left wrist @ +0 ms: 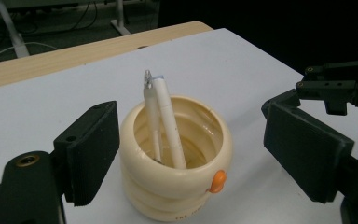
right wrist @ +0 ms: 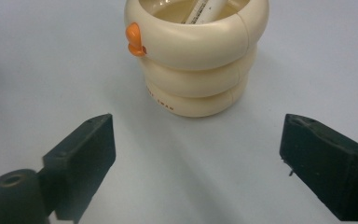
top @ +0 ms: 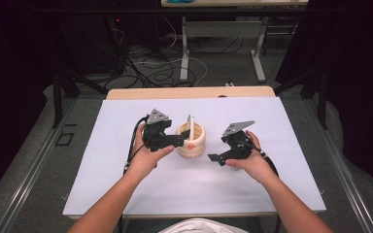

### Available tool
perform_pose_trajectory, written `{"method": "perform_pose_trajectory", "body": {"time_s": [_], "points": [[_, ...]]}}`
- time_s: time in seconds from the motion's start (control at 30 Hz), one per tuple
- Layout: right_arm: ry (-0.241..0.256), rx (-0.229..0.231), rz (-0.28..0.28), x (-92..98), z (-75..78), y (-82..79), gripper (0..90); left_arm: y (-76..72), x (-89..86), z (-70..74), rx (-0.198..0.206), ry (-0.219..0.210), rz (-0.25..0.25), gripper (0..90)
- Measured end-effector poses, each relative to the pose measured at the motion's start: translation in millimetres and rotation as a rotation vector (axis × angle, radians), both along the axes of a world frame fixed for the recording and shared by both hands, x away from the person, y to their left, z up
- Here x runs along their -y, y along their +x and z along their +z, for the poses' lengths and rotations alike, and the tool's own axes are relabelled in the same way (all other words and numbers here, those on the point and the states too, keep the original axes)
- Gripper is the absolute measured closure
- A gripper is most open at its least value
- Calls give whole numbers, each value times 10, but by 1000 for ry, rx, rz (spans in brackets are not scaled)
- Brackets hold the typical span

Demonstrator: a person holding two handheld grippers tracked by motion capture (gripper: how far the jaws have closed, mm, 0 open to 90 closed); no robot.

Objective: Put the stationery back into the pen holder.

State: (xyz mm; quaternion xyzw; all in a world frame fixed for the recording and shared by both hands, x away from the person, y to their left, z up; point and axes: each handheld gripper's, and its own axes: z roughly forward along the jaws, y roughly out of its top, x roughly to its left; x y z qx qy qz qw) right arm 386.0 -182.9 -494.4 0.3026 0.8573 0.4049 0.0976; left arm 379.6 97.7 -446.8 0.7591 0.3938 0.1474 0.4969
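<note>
High view: glossy cream holder (top: 191, 141) of stacked rounded rings, with an orange knob, stands mid-table on a matte white sheet (top: 126, 184), holding two slim white pens (left wrist: 165, 123). Left gripper (left wrist: 189, 154) straddles it, jaws apart; right gripper (right wrist: 196, 158) gapes beside it.

left gripper (left wrist: 186, 149): jaws wide apart around cream holder (left wrist: 177, 163) | two white pens (left wrist: 165, 126) inside

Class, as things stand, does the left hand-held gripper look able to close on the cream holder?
Probably yes: the left hand-held gripper is open, its jaws either side of the cream holder, nothing between.
</note>
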Motion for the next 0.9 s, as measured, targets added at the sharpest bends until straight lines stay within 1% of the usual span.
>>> {"method": "perform_pose_trajectory", "body": {"time_s": [0.03,0.07,0.1,0.13,0.17,0.2,0.23,0.27,0.3,0.33,0.37,0.4,0.43,0.47,0.5,0.53,0.63,0.7,0.73,0.8,0.83,0.87,0.9], "points": [[-13,0,9,4,11,-3,147,-7,-30,-7,-6,1,-4,187],[-13,7,12,0,12,-8,150,-17,-56,-17,-13,-3,-3,187],[-26,18,23,1,17,-5,151,-28,-79,-31,-11,-7,3,187],[-34,16,28,-1,27,-12,152,-40,-106,-42,-14,-7,4,187],[-41,35,28,-1,26,-13,154,-53,-127,-55,-18,-21,10,187],[-39,43,29,0,24,-12,158,-62,-151,-65,-23,-27,11,187],[-43,37,36,10,29,-6,163,-71,-176,-72,-30,-30,12,186],[-47,22,28,15,37,-13,171,-78,-199,-82,-28,-36,15,184],[-43,34,28,15,31,-2,181,-86,-222,-91,-30,-38,17,181],[-59,26,37,27,43,0,188,-99,-238,-102,-34,-44,22,181],[-63,30,39,33,49,2,191,-107,-258,-116,-33,-44,20,181],[-62,43,35,32,53,0,194,-119,-275,-128,-40,-46,20,181],[-71,49,43,38,62,4,196,-130,-291,-144,-37,-47,23,181],[-85,55,38,41,76,-2,199,-141,-310,-160,-37,-47,23,181],[-96,61,50,48,90,5,200,-153,-331,-173,-43,-49,17,181],[-102,72,46,51,99,5,202,-168,-345,-192,-43,-54,19,181],[-120,92,62,68,129,6,214,-202,-387,-255,-47,-61,16,181],[-124,83,63,83,134,13,225,-225,-412,-290,-56,-64,18,181],[-128,92,59,85,126,19,237,-235,-424,-306,-58,-77,20,181],[-144,90,75,89,123,23,258,-251,-460,-328,-61,-70,22,181],[-149,96,74,86,118,23,275,-260,-471,-337,-61,-74,24,181],[-151,97,89,85,113,33,294,-270,-486,-342,-63,-76,24,181],[-151,89,97,83,111,30,309,-278,-502,-347,-59,-81,24,181]]}}
